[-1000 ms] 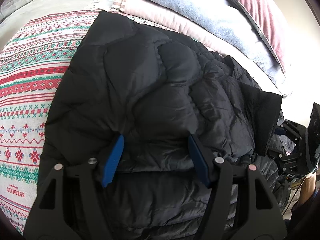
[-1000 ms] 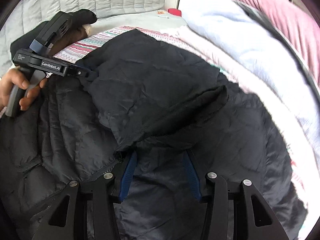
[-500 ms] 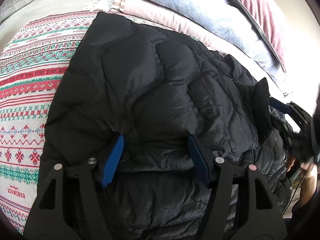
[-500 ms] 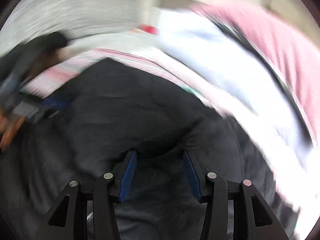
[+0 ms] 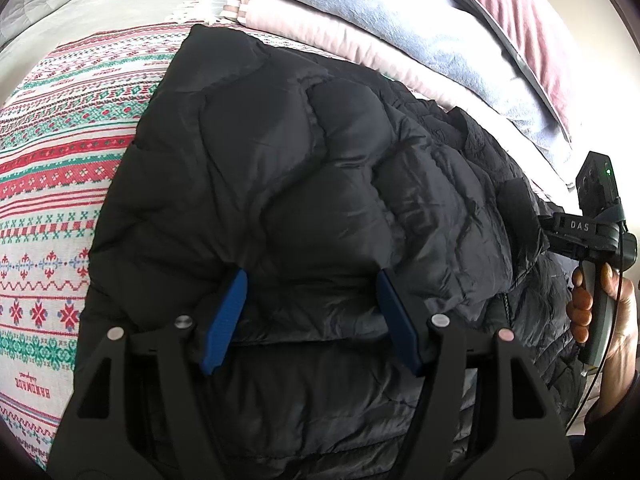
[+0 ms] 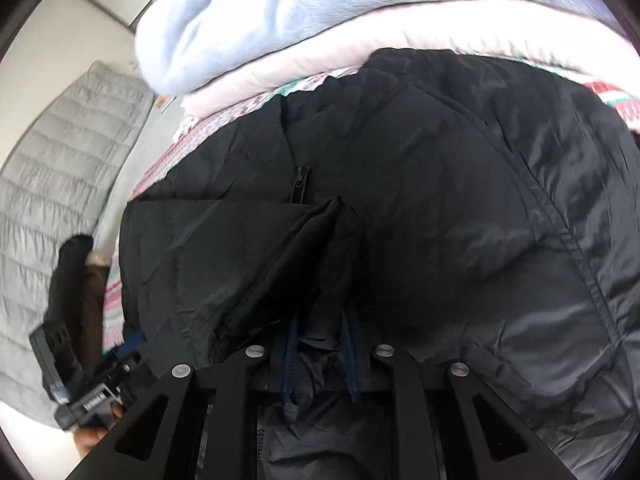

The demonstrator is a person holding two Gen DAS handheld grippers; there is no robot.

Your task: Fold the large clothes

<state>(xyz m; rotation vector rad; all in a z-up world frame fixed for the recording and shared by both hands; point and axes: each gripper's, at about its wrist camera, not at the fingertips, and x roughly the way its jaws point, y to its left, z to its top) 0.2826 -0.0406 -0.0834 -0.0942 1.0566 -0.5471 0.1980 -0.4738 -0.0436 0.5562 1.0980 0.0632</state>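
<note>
A black puffer jacket (image 5: 280, 152) lies across a patterned bedspread (image 5: 52, 168). My left gripper (image 5: 310, 280) stands wide, its blue pads pressed into a thick folded edge of the jacket near me. In the right wrist view the jacket (image 6: 440, 200) fills the middle, zipper (image 6: 300, 184) showing. A folded-over sleeve (image 6: 248, 256) runs down into my right gripper (image 6: 320, 320), whose jaws are closing, narrow, with the sleeve end pinched between the pads. A hand (image 5: 616, 312) holds the right gripper's handle at the jacket's right edge.
Folded blue and pink blankets (image 5: 380, 12) are stacked along the far side of the jacket, also in the right wrist view as a blanket pile (image 6: 280, 20). A grey quilted cover (image 6: 52, 200) lies at the left. The bed edge drops off on the right.
The right gripper swung sideways and rolled, so its view now tilts, and its jaws narrowed onto the sleeve end. The left gripper and its fold stayed put.
</note>
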